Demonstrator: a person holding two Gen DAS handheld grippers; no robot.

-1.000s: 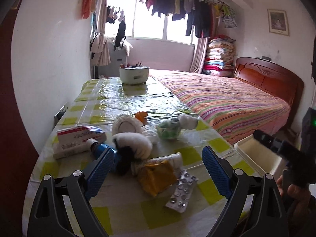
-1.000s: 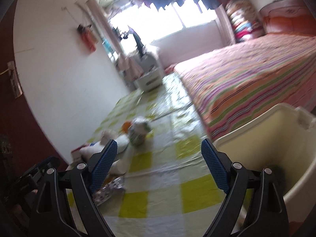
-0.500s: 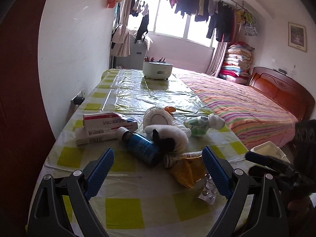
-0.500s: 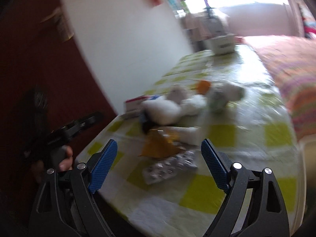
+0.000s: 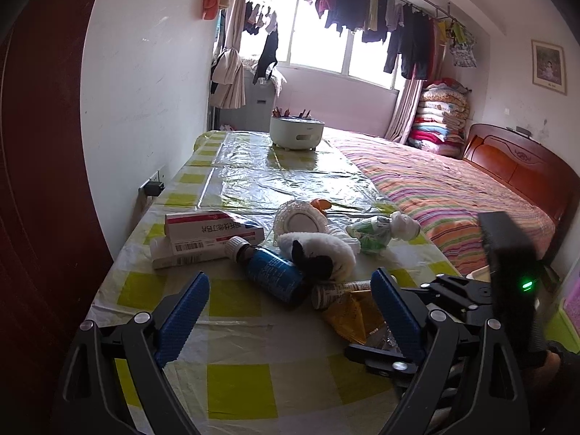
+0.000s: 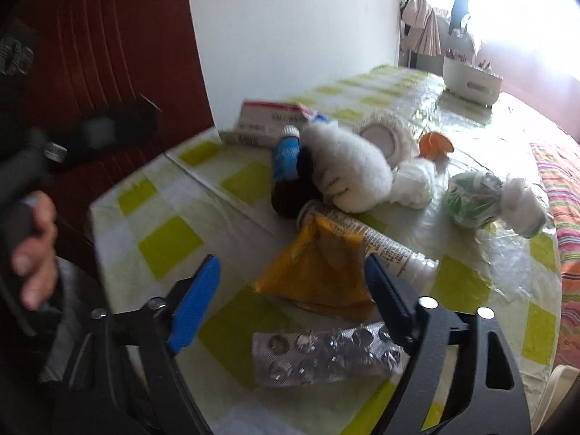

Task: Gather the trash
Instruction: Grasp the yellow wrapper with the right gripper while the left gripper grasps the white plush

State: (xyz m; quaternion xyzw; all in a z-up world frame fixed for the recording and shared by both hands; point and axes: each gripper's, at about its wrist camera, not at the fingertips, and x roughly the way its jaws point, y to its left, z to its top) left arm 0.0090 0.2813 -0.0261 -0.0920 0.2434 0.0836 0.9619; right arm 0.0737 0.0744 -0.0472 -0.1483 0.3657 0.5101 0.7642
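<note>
My right fingers (image 6: 384,290), blue-padded, have just been narrowing but stand apart, nothing pinched; the crumpled amber plastic wrapper (image 6: 319,275) lies between them, the silver foil blister sheet (image 6: 322,357) below at six o'clock. I judge the wrapper is my pick. Left gripper (image 5: 286,311) hangs wide open over the yellow-checked desk (image 5: 239,388), empty, likely waiting. Trash heap sits at twelve o'clock: blue-labelled brown bottle (image 5: 272,272), white printed tube (image 6: 369,239). The red-and-white carton (image 5: 210,230) bears Chinese print, unreadable from here.
</note>
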